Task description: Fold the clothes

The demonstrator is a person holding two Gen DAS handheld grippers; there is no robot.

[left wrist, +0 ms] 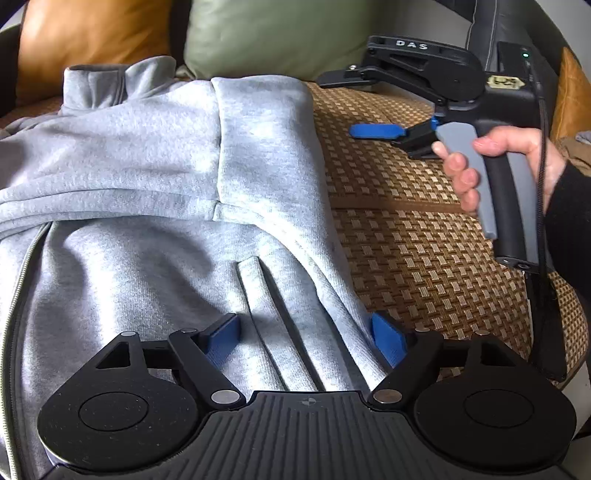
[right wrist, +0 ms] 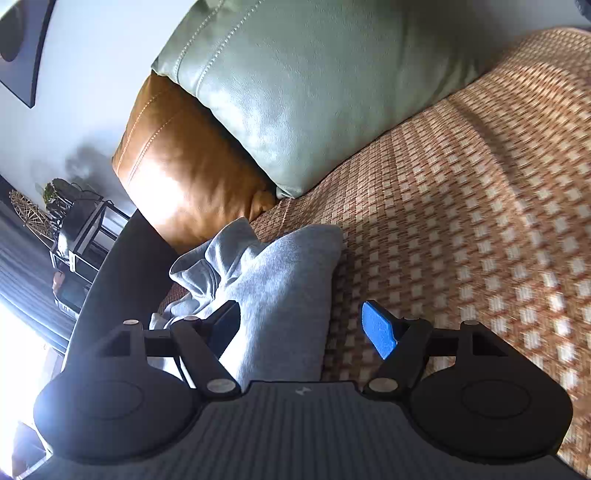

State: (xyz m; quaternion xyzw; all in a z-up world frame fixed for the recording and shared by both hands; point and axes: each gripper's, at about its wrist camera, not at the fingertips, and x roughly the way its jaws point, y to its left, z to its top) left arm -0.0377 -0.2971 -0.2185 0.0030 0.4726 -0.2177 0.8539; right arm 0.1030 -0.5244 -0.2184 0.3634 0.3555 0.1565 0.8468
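On the woven sofa seat [left wrist: 424, 236], a grey zip hoodie [left wrist: 147, 192] lies spread, its collar toward the tan cushion [left wrist: 85, 40] and green cushion [left wrist: 273, 33] at the far side and its zipper running down the left. The left hand-held gripper [left wrist: 306, 338] sits low over the near right part of the garment with its jaws wide apart; a pleated ridge of fabric beside the pocket slit lies between the blue pads [left wrist: 223, 338], but they do not press on it. The right hand-held gripper [left wrist: 373, 131], held by a hand [left wrist: 491, 162] in a dark sleeve, hovers over the seat just right of the hoodie; in its own view its jaws also stand open, straddling the folded sleeve edge without pinching it.

The step in hand looks like taking hold of the right side for a fold. To do it well, I would close each pair of pads on the outer edge only, catching both layers, then carry the two holds across together so the fold line stays straight and parallel to the zipper.
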